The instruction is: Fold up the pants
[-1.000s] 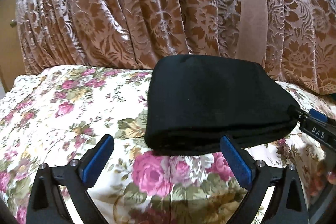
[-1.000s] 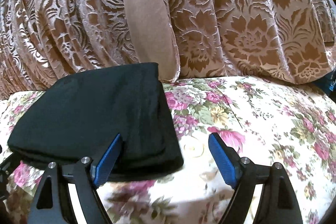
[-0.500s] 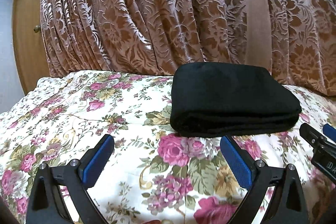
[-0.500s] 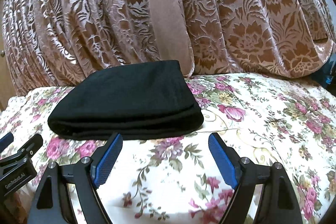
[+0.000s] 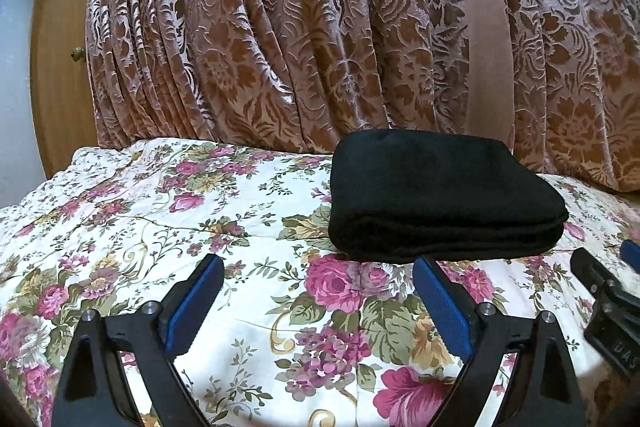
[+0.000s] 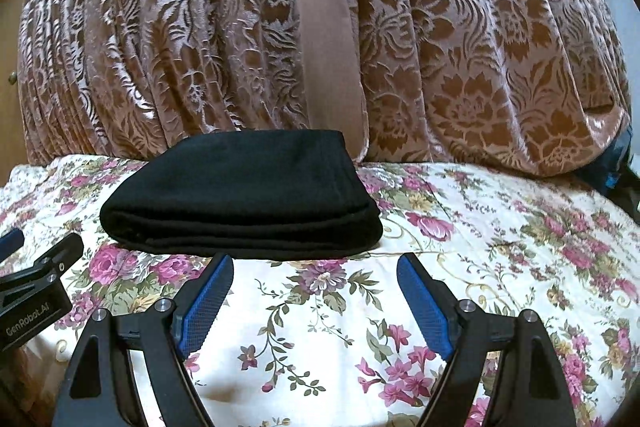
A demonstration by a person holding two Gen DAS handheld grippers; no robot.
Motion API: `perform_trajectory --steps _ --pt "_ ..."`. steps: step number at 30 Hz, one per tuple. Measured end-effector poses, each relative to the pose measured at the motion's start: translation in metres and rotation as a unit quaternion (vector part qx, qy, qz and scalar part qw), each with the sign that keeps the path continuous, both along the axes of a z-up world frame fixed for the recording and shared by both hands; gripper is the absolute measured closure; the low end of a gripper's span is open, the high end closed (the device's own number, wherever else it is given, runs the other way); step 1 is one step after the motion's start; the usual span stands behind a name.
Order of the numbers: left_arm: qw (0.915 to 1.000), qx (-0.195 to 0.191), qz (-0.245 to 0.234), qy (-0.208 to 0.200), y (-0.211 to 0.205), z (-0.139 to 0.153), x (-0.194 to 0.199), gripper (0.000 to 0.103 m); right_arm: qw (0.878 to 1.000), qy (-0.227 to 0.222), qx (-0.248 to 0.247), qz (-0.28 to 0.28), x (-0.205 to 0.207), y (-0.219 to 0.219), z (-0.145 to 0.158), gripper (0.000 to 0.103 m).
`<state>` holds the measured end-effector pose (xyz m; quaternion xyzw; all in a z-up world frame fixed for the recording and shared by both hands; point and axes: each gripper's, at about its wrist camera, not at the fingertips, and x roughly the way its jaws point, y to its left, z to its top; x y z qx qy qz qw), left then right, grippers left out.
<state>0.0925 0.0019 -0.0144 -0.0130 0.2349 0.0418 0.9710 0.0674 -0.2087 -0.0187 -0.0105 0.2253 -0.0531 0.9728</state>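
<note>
The black pants (image 5: 440, 195) lie folded into a thick flat bundle on the floral bedspread (image 5: 200, 227), close to the curtain. The same bundle of pants (image 6: 244, 195) fills the middle left of the right wrist view. My left gripper (image 5: 318, 265) hovers just in front of the bundle, its jaws wide and closing slightly, with only bedspread between them. A little short of the bundle's near edge, my right gripper (image 6: 316, 263) stands open with nothing between its blue pads. Each gripper shows at the edge of the other's view.
A brown and pink patterned curtain (image 5: 320, 27) hangs right behind the pants and rests on the bed. A wooden door (image 5: 56, 67) stands at the far left. A dark blue object (image 6: 616, 163) sits at the bed's right edge. The bedspread (image 6: 500, 247) stretches right of the bundle.
Both grippers have drawn back from the folded pants, which now lie farther off. The right gripper's left finger no longer overlaps the bundle. The bundle has not moved.
</note>
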Motion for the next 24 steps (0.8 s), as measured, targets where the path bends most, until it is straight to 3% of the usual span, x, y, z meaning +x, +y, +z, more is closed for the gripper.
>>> perform_trajectory --steps 24 --pt "0.9999 0.009 -0.010 -0.002 -0.005 -0.001 -0.003 0.008 1.000 0.011 0.020 -0.006 0.004 -0.007 -0.005 0.018"
